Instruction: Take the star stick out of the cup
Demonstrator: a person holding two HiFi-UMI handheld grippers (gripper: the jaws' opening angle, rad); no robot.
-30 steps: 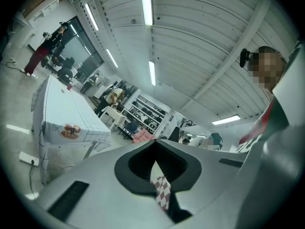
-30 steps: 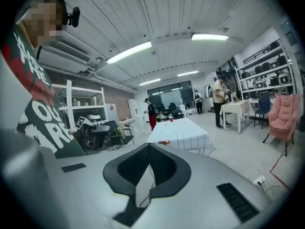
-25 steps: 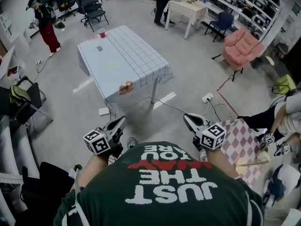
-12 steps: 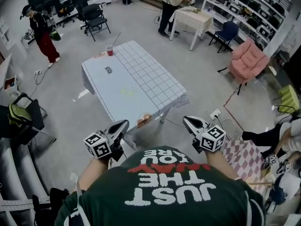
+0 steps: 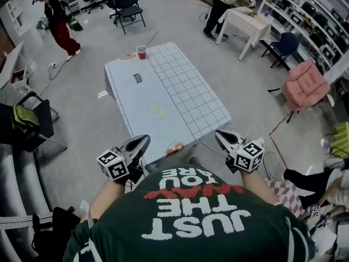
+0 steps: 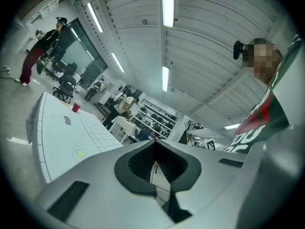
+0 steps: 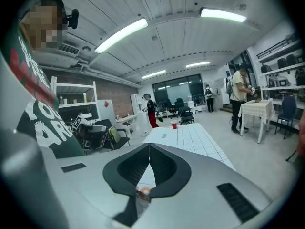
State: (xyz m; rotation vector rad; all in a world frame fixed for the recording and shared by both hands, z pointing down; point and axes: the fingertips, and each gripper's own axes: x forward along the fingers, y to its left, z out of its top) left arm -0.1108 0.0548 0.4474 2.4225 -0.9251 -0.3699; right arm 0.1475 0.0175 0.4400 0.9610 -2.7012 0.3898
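Observation:
A red cup [image 5: 142,52] stands at the far end of the white table [image 5: 133,100], with a thin stick [image 5: 151,39] leaning out of it to the right; its star end is too small to make out. The cup is also in the left gripper view [image 6: 76,107] and the right gripper view [image 7: 174,125], far off. My left gripper [image 5: 140,142] and right gripper [image 5: 220,136] are held close to my chest, before the table's near edge. Both have their jaws together with nothing between them. The cup is a full table length away from both.
On the table lie a flat disc with yellow-green dots [image 5: 157,111], a small card [image 5: 138,78] and a plate [image 5: 175,148] at the near edge. A person in red trousers [image 5: 61,23], black chairs [image 5: 128,7], a pink armchair [image 5: 304,86] and a second white table [image 5: 248,23] surround it.
The table has come nearer and more centred in the head view as I moved toward it. Both grippers keep the same pose and stay shut.

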